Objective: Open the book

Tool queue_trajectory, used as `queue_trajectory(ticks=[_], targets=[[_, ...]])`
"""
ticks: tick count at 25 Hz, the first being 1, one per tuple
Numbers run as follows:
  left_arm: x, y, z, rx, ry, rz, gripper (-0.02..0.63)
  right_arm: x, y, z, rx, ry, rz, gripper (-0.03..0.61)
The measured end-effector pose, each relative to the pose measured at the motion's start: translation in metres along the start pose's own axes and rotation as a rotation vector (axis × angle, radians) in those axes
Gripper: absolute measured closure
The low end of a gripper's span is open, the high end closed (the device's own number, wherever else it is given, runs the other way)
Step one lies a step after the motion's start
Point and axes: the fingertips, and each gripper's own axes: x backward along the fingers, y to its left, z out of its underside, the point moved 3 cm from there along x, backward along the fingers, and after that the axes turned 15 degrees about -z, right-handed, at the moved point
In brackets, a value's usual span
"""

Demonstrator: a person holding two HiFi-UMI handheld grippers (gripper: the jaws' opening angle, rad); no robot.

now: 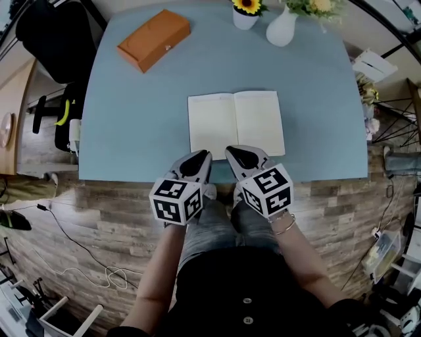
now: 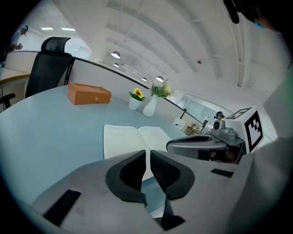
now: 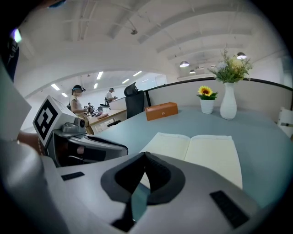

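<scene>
The book (image 1: 235, 124) lies open and flat on the blue table (image 1: 131, 131), cream blank pages up, a short way in from the front edge. It also shows in the left gripper view as the book (image 2: 132, 139) and in the right gripper view as the book (image 3: 197, 151). My left gripper (image 1: 197, 158) hovers at the table's front edge, just before the book's left page, jaws shut on nothing. My right gripper (image 1: 242, 155) sits beside it at the book's near edge, also shut and empty. Neither touches the book as far as I can tell.
An orange box (image 1: 153, 39) lies at the table's far left. A white vase (image 1: 281, 27) and a small sunflower pot (image 1: 246, 13) stand at the far edge. A black office chair (image 1: 56, 39) is off the table's left side. The person's knees are under the near edge.
</scene>
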Motion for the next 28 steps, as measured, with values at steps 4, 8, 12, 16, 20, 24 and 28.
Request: queue_trajectory(ticks=[4, 8, 12, 16, 20, 24, 28], targets=[[0.002, -0.008, -0.012, -0.021, -0.023, 0.003, 0.598, 0.012, -0.004, -0.007, 0.011, -0.018, 0.015, 0.577], [0.004, -0.017, -0.024, -0.044, -0.048, 0.013, 0.598, 0.022, -0.008, -0.013, 0.024, -0.037, 0.031, 0.577], [0.005, -0.028, -0.030, -0.063, -0.065, 0.026, 0.597, 0.031, -0.010, -0.020, 0.037, -0.053, 0.039, 0.577], [0.004, -0.036, -0.035, -0.070, -0.075, 0.034, 0.598, 0.038, -0.012, -0.028, 0.055, -0.066, 0.039, 0.577], [0.005, -0.041, -0.045, -0.088, -0.096, 0.035, 0.598, 0.044, -0.014, -0.037, 0.074, -0.076, 0.036, 0.577], [0.006, -0.046, -0.051, -0.136, -0.102, 0.035, 0.598, 0.051, -0.013, -0.045, 0.098, -0.097, 0.027, 0.577], [0.012, -0.049, -0.059, -0.159, -0.119, 0.038, 0.598, 0.056, -0.012, -0.052, 0.110, -0.128, 0.025, 0.577]])
